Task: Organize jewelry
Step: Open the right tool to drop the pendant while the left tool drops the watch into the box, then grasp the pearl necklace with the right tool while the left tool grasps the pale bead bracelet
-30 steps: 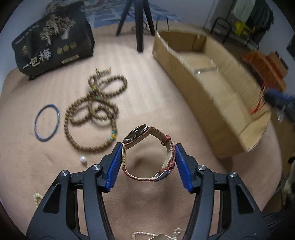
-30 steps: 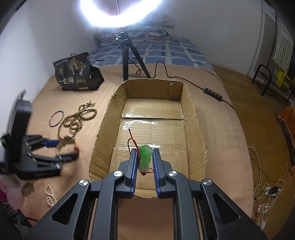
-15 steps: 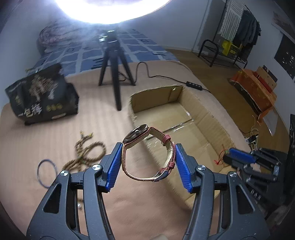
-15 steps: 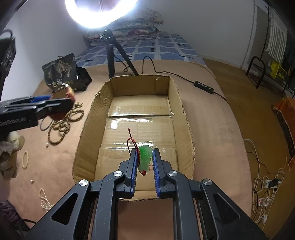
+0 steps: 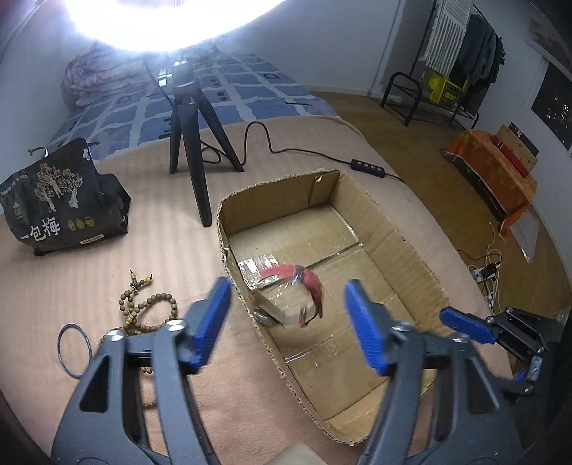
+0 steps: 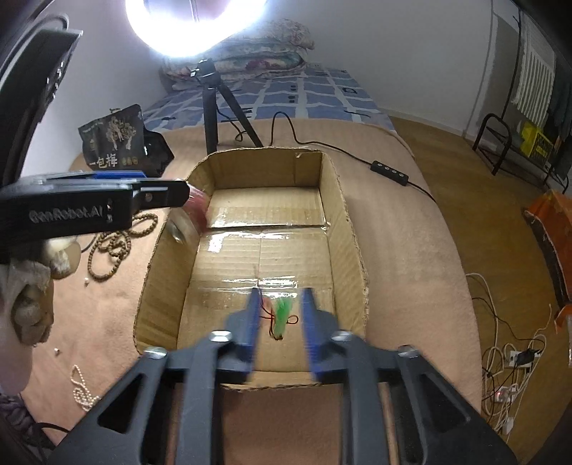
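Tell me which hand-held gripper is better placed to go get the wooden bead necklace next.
Left. The left hand-held gripper is open, its watch blurred between the fingers over the cardboard box, and the bead necklace lies right beside it. The right hand-held gripper is across the box.

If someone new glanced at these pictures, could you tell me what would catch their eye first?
Probably the glaring ring light at the top, above its tripod. Next, both open grippers over the cardboard box: a blurred red watch beyond the left gripper, a green pendant between the right gripper fingers. Wooden beads lie left of the box.
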Tool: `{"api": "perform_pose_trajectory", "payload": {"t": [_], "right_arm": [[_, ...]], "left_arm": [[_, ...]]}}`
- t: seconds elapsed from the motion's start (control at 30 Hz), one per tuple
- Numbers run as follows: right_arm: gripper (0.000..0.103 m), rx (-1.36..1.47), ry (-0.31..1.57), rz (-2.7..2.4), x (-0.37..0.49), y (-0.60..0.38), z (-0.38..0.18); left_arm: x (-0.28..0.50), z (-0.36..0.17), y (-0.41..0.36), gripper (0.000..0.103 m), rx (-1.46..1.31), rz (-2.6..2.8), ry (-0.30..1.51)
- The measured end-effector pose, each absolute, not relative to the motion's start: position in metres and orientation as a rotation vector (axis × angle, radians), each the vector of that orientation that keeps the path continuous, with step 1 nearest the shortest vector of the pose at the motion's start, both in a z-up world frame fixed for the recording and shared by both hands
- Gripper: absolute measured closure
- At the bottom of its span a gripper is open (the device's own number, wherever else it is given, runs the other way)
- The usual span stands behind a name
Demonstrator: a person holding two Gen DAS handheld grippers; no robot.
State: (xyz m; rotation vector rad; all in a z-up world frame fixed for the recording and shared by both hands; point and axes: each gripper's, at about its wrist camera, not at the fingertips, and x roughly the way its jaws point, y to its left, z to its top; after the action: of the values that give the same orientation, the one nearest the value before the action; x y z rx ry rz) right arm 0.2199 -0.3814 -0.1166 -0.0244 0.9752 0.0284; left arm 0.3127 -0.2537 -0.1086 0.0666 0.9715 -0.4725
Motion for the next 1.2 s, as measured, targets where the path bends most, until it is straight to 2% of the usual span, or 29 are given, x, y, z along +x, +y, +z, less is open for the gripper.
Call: {"api": "perform_pose_trajectory", "payload": {"t": [0.07,0.43,0.77,0.83,0.9,0.93,1.2], "right_arm": [[0.057,-0.035,0.963,0.022,0.218,-0.381,-0.115],[0.057,-0.035,0.929,0.028,0.202,-0.376,-0.097],[0.057,-0.065,0.862,0.066,0.169,-0.354,-0.068],[0.055,-0.068,0.845,0.088,0.16,-0.345,-0.064],[0.043,-0.072,0.832,0.111,0.152,-0.337,-0.062],[0.041,-0.073,0.827,0.121,0.148,-0.333,-0.062],[0.038,-0.117,0.868,0.263,0.119,-0.278,-0.084]], "left_arm": [[0.312,-0.104,-0.253,0.03,0.064,-0.467,0.957],[0.287,-0.073,-0.219,0.03,0.063,-0.443,0.898],[0.248,-0.028,-0.151,0.03,0.065,-0.38,0.821],[0.236,-0.021,-0.135,0.03,0.09,-0.363,0.799],[0.223,-0.017,-0.115,0.03,0.099,-0.345,0.788],[0.219,-0.017,-0.107,0.03,0.098,-0.343,0.793],[0.182,-0.047,-0.038,0.03,0.1,-0.285,0.865]]}}
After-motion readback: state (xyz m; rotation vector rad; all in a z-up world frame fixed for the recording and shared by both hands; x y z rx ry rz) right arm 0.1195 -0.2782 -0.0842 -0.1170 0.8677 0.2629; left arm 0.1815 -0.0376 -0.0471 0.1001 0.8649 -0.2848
